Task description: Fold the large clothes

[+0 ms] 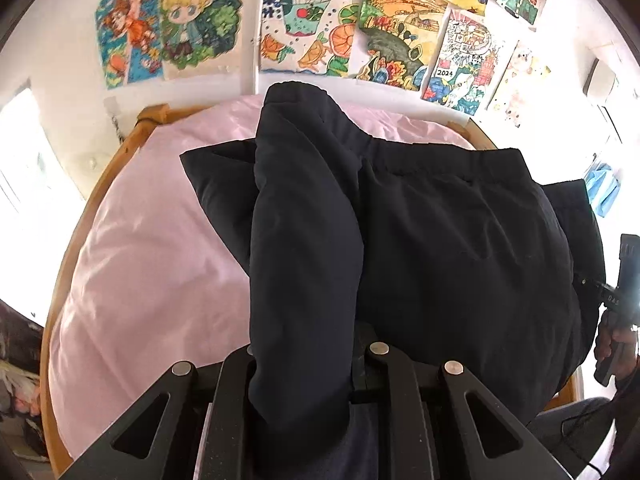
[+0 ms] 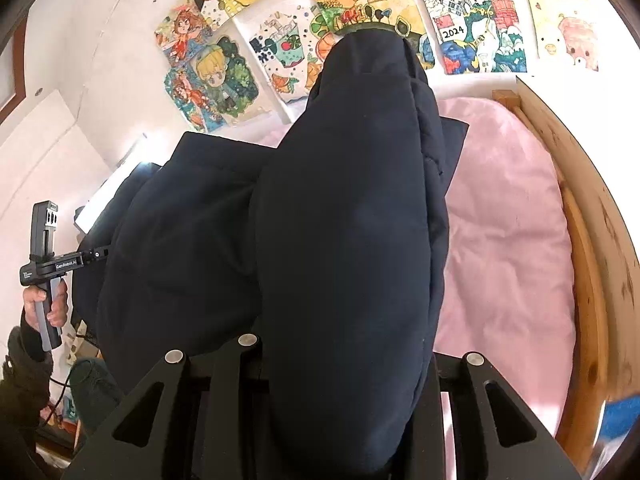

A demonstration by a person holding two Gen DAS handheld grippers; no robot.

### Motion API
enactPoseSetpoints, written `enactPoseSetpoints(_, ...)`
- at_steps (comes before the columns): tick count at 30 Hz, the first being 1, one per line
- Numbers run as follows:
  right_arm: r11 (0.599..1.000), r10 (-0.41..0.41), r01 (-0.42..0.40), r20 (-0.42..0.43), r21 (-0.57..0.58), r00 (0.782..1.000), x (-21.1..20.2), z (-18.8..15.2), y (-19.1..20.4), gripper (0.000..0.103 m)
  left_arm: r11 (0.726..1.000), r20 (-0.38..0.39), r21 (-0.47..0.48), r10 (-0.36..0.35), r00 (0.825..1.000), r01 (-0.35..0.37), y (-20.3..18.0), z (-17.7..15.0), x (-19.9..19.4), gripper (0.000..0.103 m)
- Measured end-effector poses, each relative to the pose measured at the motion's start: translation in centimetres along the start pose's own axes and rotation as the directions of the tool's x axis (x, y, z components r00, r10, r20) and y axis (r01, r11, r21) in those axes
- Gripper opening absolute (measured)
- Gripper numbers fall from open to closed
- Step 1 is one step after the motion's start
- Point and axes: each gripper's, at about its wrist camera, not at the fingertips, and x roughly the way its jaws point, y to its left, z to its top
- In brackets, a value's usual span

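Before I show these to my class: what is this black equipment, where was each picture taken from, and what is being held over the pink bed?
There is no robot here. A person holds a hand-grip tool in each hand, and each tool has two fingers and a wide-angle camera looking along them. One picture is from the left gripper, the other from the right gripper. Each also catches the other tool at its edge, held by a hand. A dark padded jacket lies on a bed with pink bedding and a wooden frame. Both tools are shut on parts of the jacket, lifted up. Children's drawings cover the wall behind.
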Motion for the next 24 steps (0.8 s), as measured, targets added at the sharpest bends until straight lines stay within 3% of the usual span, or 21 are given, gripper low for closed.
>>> enactPoseSetpoints(3,1.0,-0.006,0.005,-0.021,-0.009,1.0,0.5,-2.7,0.3,0.027,1.0,-0.017,-0.03,-0.007,1.0,0.007,0.7,-2.9,0.3,0.017)
enactPoseSetpoints(7,1.0,-0.025,0.024,-0.09,-0.011,0.996,2.9,-5.5,-0.9,0.027,0.998,-0.023,-0.057,0.001,1.0,-0.003,1.8,-5.8,3.7,0.017)
enactPoseSetpoints(9,0.998,-0.062,0.059,-0.128,-0.027,0.99,4.9,-6.1,-1.5,0.028,0.999,0.021,-0.046,0.013,1.0,-0.012,2.3,-7.2,5.4,0.018)
enactPoseSetpoints(12,0.997,-0.076,0.078,-0.155,0.006,0.985,6.4,-6.8,-3.5,0.033,0.999,0.024,0.014,0.05,0.998,-0.051,1.7,-7.2,6.2,0.022)
enactPoseSetpoints(14,0.995,-0.077,0.087,-0.172,0.051,0.982,7.2,-7.0,-5.0,0.039,0.996,0.032,0.051,0.066,0.997,-0.067,1.4,-7.2,6.4,0.029)
enactPoseSetpoints(19,0.99,-0.072,0.091,-0.175,0.105,0.982,7.2,-6.9,-7.0,0.053,0.996,0.025,0.006,0.09,0.996,-0.091,2.0,-7.1,6.6,0.045)
enactPoseSetpoints(23,0.982,-0.088,0.116,-0.188,0.146,0.978,6.8,-7.8,-8.0,0.068,0.994,0.018,-0.067,0.091,0.996,-0.089,2.6,-7.4,6.0,0.071)
enactPoseSetpoints(24,0.978,-0.096,0.128,-0.19,0.162,0.977,6.5,-7.8,-8.5,0.071,0.993,0.019,-0.08,0.088,0.996,-0.086,2.4,-7.9,5.6,0.072)
